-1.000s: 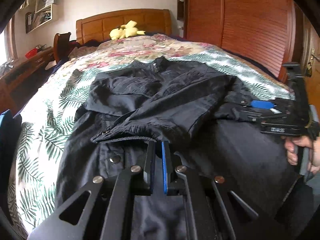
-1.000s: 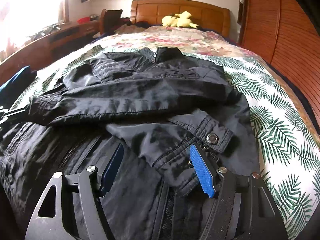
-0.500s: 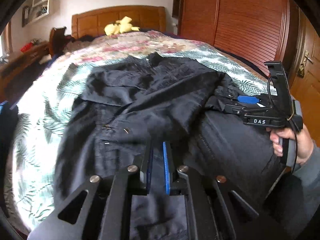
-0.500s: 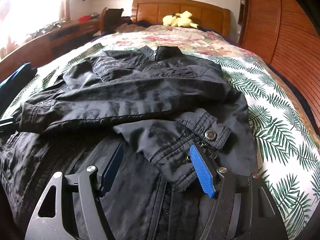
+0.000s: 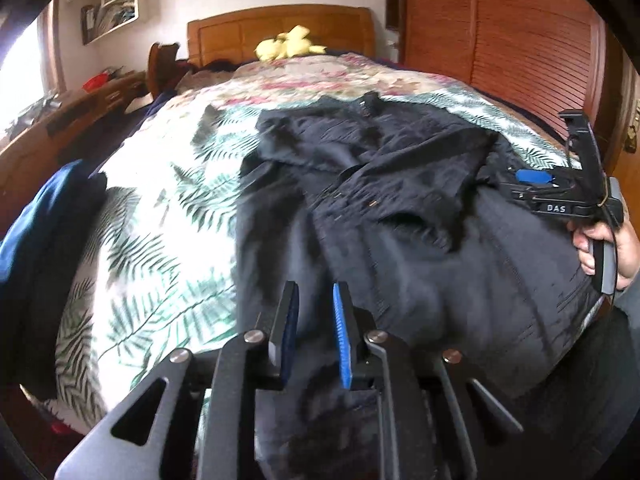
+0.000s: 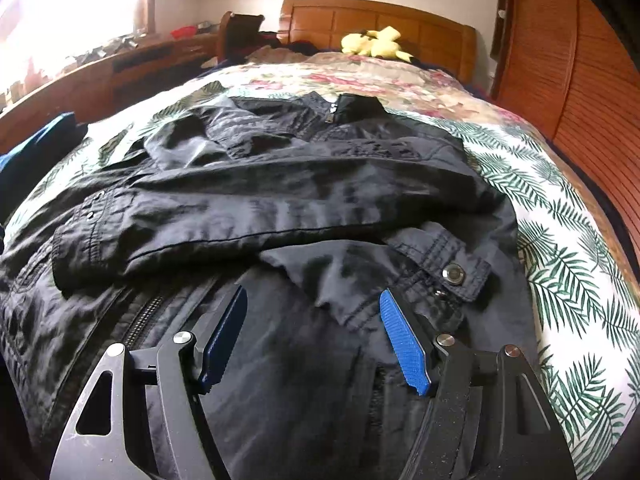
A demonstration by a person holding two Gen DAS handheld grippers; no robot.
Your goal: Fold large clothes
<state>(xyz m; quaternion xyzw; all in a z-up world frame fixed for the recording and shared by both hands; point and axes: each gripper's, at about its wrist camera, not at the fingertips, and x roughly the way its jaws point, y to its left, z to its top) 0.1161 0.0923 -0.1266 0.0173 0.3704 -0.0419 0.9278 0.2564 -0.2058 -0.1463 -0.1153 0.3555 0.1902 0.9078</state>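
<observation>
Bed (image 6: 568, 280): palm-print cover, headboard at the far end; carries the whole work. Jacket (image 6: 280, 200): black, laid flat on the bed with collar toward the headboard and hem toward the person, so its long axis runs away from both cameras; both sleeves are folded across the chest. Upper sleeve (image 6: 224, 216): lies crosswise, cuff ending at the jacket's left edge. Lower sleeve cuff (image 6: 448, 264): snap button up, lying on the right half just ahead of the right tool. Left hand-held gripper (image 5: 314, 332): jaws parted a narrow way, nothing between them, poised over the hem on the jacket's left side; the view is motion-blurred. Right hand-held gripper (image 6: 314, 340): jaws wide apart, holding nothing, low over the right half of the hem near the zip, with the cuff just beyond its right finger. Judgement: with sleeves in, the next fold likely takes hem toward collar; the hem lies directly below and ahead of both tools, each about equally near its own corner.
</observation>
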